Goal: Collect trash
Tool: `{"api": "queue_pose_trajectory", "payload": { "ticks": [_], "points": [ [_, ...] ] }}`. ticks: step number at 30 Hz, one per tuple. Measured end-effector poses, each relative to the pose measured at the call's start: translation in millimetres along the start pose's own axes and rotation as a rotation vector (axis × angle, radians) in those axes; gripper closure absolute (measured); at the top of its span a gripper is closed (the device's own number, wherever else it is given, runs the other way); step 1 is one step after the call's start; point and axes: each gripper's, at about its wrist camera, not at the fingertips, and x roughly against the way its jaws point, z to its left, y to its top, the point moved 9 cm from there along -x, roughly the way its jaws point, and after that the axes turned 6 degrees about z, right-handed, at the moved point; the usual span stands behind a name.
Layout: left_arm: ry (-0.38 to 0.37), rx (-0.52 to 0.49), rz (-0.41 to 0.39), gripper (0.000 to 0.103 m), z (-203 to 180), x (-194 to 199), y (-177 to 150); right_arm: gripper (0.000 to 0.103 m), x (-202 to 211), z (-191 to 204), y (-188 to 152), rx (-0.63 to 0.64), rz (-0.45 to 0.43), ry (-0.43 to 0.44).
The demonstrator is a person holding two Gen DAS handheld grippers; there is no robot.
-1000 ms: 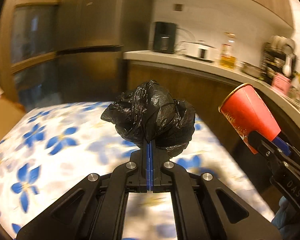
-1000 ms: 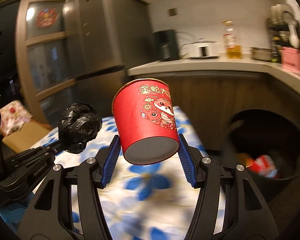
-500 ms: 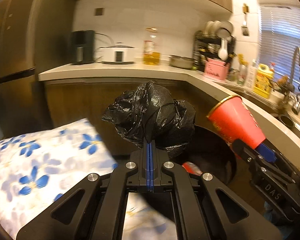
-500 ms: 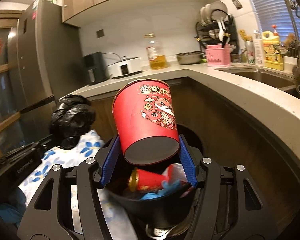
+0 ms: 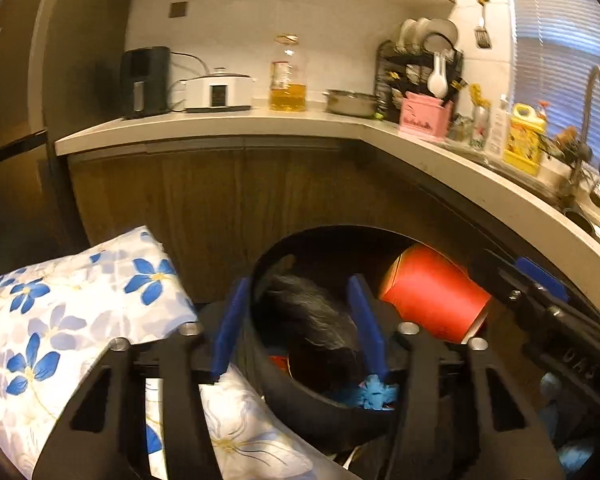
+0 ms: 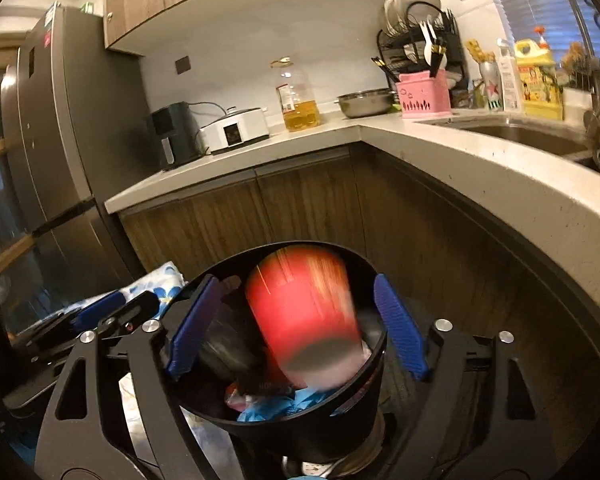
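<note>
While airborne, red cup (image 6: 302,312) base-down, tilted.

I held my left gripper (image 5: 296,324) tipped down, and its jaws had just been opening, with nothing pressed between the blue pads. My right gripper (image 6: 296,330) sat beside it, jaws also just opened wide, gripping nothing.
</note>
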Motion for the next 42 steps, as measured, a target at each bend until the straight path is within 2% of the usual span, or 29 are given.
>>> {"api": "queue_pose_trajectory", "payload": {
  "ticks": [3, 5, 8, 11, 13, 18, 21, 27, 34, 42],
  "points": [
    [0.039, 0.033, 0.007, 0.041, 16.0, 2.3, -1.3, 0.02, 1.0, -6.5, 0.0, -0.021, 0.002, -0.012],
    [0.059, 0.054, -0.002, 0.028, 24.7, 7.0, -2.1, 0.014, 3.3, -7.8, -2.0, -0.026, 0.009, -0.021],
    [0.084, 0.076, -0.016, 0.018, 33.5, 16.8, -5.2, 0.006, 7.7, -6.0, -6.2, -0.002, 0.019, -0.052],
    [0.143, 0.077, -0.012, 0.013, 42.9, 28.6, -13.7, 0.005, 14.5, 0.9, -14.8, 0.038, 0.04, -0.092],
    [0.183, 0.081, -0.012, 0.005, 49.3, 35.6, -18.8, 0.005, 19.1, 7.9, -21.8, 0.074, 0.055, -0.114],
    [0.221, 0.085, -0.028, 0.005, 59.3, 63.1, -33.4, 0.005, 32.0, 28.5, -40.6, 0.135, 0.072, -0.131],
    [0.275, 0.061, -0.026, 0.005, 64.3, 78.6, -43.3, 0.005, 43.7, 42.9, -49.4, 0.171, 0.063, -0.144],
    [0.307, 0.058, -0.029, 0.005, 72.7, 109.9, -63.5, 0.005, 63.9, 57.9, -64.5, 0.192, 0.072, -0.151],
    [0.322, 0.074, -0.044, 0.005, 80.9, 142.9, -82.8, 0.005, 94.3, 66.3, -82.7, 0.199, 0.074, -0.167],
    [0.33, 0.069, -0.061, 0.005, 81.1, 176.1, -101.6, 0.005, 131.6, 78.8, -91.1, 0.191, 0.044, -0.143]
  ]
}}
